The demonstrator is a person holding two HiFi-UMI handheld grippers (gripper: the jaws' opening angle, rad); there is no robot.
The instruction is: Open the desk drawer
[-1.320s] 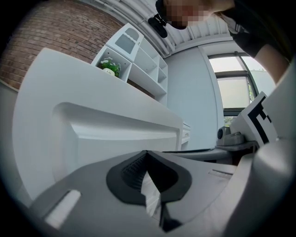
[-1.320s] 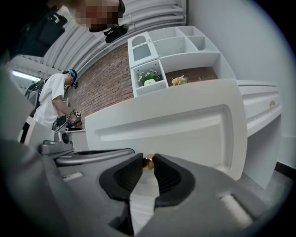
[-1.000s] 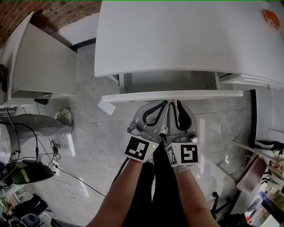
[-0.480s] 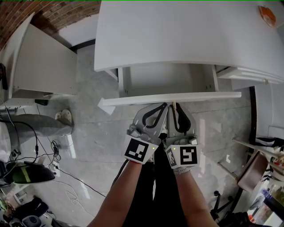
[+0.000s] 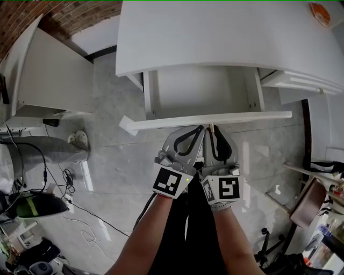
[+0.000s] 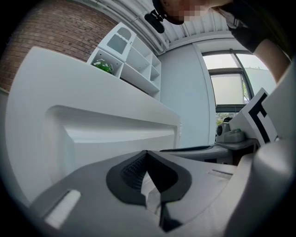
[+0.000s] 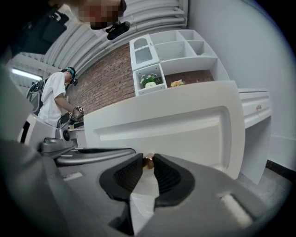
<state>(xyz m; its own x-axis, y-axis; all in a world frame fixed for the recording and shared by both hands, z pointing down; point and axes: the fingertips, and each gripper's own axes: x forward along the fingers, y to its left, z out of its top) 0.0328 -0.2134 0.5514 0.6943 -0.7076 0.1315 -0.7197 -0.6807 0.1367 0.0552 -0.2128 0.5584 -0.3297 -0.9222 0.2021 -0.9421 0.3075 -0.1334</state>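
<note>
The white desk point(image 5: 226, 37) fills the top of the head view, and its drawer point(image 5: 161, 91) stands pulled out, its inside bare. The drawer front point(image 5: 252, 116) faces me as a white panel point(image 7: 185, 125). My right gripper point(image 5: 213, 129) is shut on the small brass knob point(image 7: 148, 161) at the middle of that front. Right beside it, my left gripper point(image 5: 199, 129) is shut with nothing between its jaws point(image 6: 147, 156), its tips just below the drawer front point(image 6: 115, 134).
An orange object point(image 5: 319, 13) lies on the desk's far right corner. A second white desk point(image 5: 48, 80) stands to the left, and closed drawers point(image 5: 301, 86) to the right. Cables point(image 5: 70, 198) trail over the floor. A person point(image 7: 53, 99) stands far off.
The drawer has slid further out of the desk toward me, showing more of its inside. Both grippers stay together at the drawer front, the right one holding the knob.
</note>
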